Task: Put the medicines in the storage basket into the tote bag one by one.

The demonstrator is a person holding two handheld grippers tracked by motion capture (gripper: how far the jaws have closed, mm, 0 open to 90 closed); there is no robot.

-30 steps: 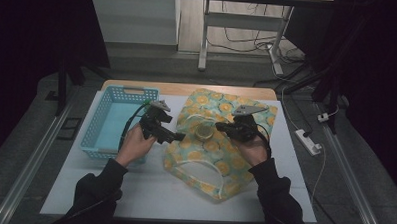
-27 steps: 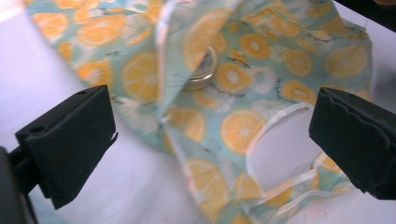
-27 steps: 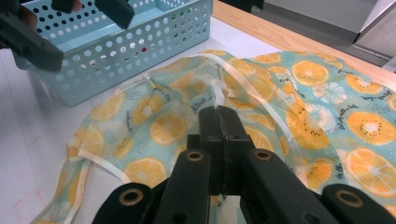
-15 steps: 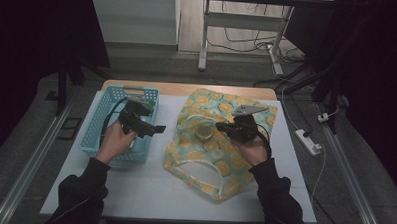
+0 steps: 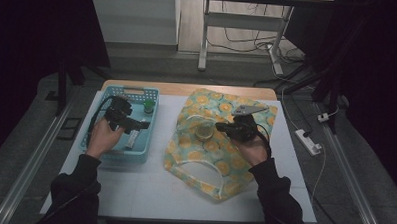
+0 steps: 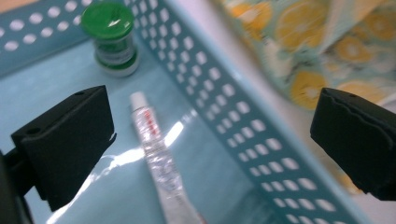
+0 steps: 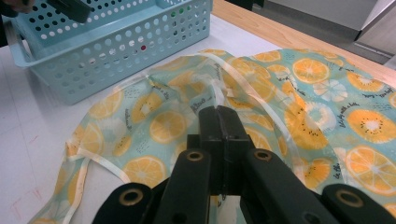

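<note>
The left claw (image 6: 205, 140) hangs wide open and empty over the basket (image 5: 116, 151), lined up on the tube (image 6: 161, 168). The right claw (image 7: 219, 122) is clamped shut on the lemon-print bag (image 5: 210, 157), likely holding its mouth ready.

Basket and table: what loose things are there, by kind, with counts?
Basket: 1
Green-capped jar: 1
Tube: 1
Lemon-print bag: 1
Total: 4

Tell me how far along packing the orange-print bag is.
Early on. The right hand-held gripper is pinched shut on the bag. The left hand-held gripper hovers open above the tube in the blue basket. Tube and green-lidded jar remain there.
</note>
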